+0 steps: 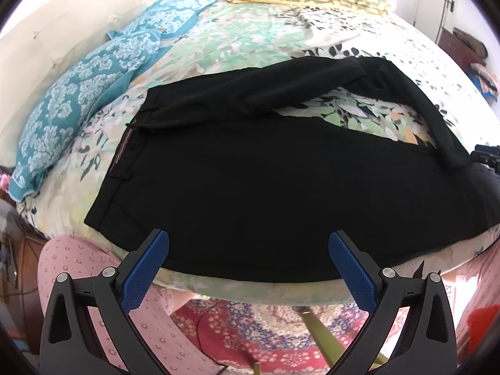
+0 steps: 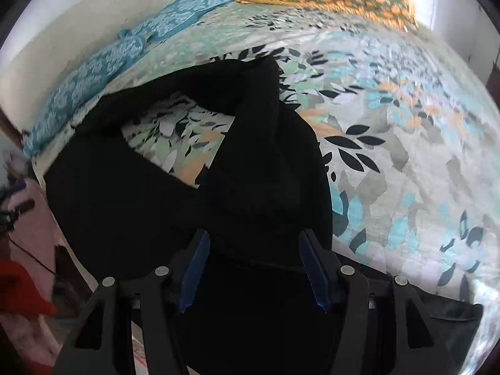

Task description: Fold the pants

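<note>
Pants (image 1: 250, 181) black, flat on bed (image 1: 250, 37), near hem edge just ahead of my left fingers (image 1: 248, 243), spread, empty. My right fingers (image 2: 253, 243) parted over cloth, gripping nothing; bare bedspread right.

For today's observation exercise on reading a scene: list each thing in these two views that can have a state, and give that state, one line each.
Black pants: spread on the bed, one leg folded back over itself, not neatly folded yet.
Left gripper: open, holding nothing.
Right gripper: open over the pants, pads not pressing the cloth.
Teal pillows: lying along the headboard side.
Floral bedsheet: spread over the bed.
</note>
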A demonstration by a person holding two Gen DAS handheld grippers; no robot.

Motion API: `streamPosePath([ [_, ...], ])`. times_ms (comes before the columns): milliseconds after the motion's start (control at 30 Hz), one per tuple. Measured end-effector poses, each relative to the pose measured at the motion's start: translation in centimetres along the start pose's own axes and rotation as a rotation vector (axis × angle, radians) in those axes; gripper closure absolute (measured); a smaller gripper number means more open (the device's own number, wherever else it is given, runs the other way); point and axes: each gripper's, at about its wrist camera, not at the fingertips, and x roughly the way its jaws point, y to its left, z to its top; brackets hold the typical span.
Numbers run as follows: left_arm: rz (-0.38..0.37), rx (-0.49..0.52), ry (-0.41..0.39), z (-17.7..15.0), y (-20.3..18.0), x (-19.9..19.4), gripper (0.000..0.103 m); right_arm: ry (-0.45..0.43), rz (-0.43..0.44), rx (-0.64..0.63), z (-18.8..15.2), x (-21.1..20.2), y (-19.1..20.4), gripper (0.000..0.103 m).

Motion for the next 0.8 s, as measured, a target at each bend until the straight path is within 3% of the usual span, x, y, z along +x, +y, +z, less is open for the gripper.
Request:
streamPosePath([
  [233,0.001,0.009,0.0,-0.1,-0.3,-0.1,0.001,-0.019,-0.045,-0.307,-0.9,2.3,7.3,0.04],
  [333,0.002,-0.006,0.001,-0.1,0.1,-0.1,0.001,0.001,-0.135,-0.443,-1.4,5.5,8.9,0.041],
  [367,0.003,-0.014,0.004,-0.1,0.4,-0.1,0.001,0.004,-0.153,-0.438,-1.3,6.3,8.6,0.045],
  [433,0.007,-0.029,0.012,-0.2,0.7,0.1,0.001,0.018,-0.151,-0.347,-0.5,6.7,7.0,0.076],
  [500,0.017,-0.047,0.022,-0.3,1.2,0.2,0.001,-0.003,-0.185,-0.253,0.8,5.6,5.0,0.091],
  [633,0.028,-0.073,0.053,-0.2,1.6,1.1,0.001,-0.098,-0.29,-0.108,4.9,0.8,-0.4,0.092],
  [800,0.042,-0.039,0.071,0.8,0.6,2.0,0.001,-0.187,-0.461,0.035,12.2,-5.1,-10.9,0.092],
])
